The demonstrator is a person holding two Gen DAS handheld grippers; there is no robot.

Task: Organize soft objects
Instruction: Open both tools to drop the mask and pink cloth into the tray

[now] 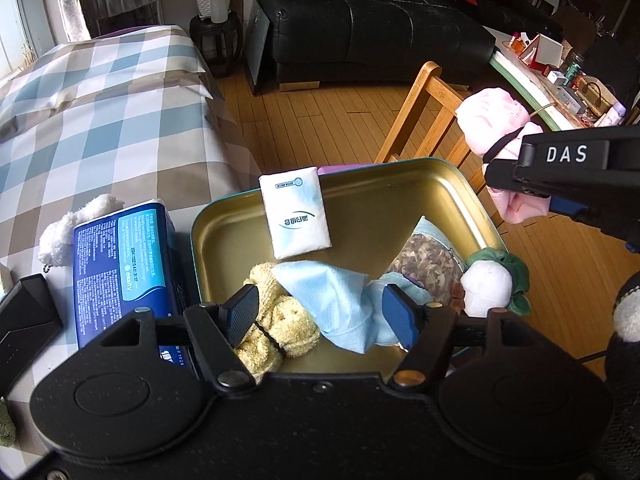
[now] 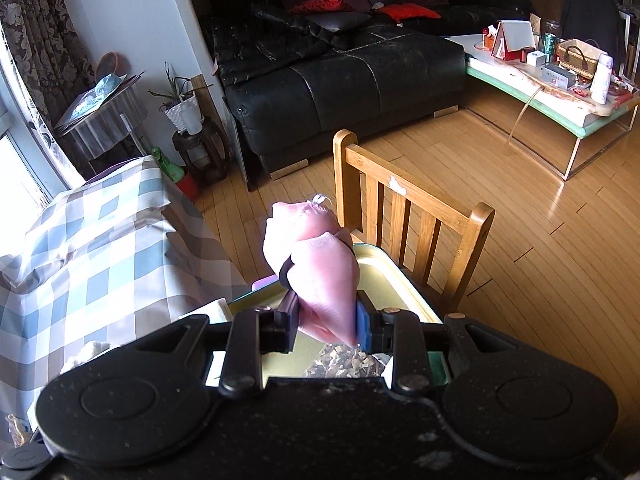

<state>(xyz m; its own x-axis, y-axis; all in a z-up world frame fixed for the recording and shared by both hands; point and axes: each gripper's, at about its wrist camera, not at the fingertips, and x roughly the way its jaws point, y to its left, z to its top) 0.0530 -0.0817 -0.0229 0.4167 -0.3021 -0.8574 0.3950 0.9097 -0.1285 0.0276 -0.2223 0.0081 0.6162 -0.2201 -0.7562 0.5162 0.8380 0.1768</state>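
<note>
Checked tablecloth (image 1: 100,120) covers the work surface; wood floor, black sofa (image 1: 380,28) and a wooden chair (image 2: 412,216) lie beyond.

R gripper (image 2: 328,320): I have it clamped on a pink cloth bundle (image 2: 316,264) tied w/ a black band. Jaws stand narrow, pads pressing both sides of the bundle's lower end; the rest sticks up past the fingertips. In the left wrist view the bundle (image 1: 496,128) hangs in the air above the far right corner of the gold tin tray (image 1: 400,184), clear of the rim.

L gripper (image 1: 320,316): jaws spread wide, nothing gripped. It sits low over the tray's near edge, w/ a yellow terry cloth (image 1: 276,320) and a light blue cloth (image 1: 340,304) lying between the pads. Whether the pads touch either cloth I cannot tell.

Tray contents, outward: white tissue pack (image 1: 296,212) leaning on the back wall, patterned pouch (image 1: 424,260), white ball w/ green fabric (image 1: 492,288) at the right rim. Outside, left of tray: blue tissue package (image 1: 124,268), white plush item (image 1: 76,228) behind it.

Assessment: step in hand is placing the pink bundle in the tray. Recommend I lower it over the bare gold floor in the far right area, well inside the rim, and release only once it rests, so it does not roll over the edge toward the chair. Keep L gripper away from the drop path.
</note>
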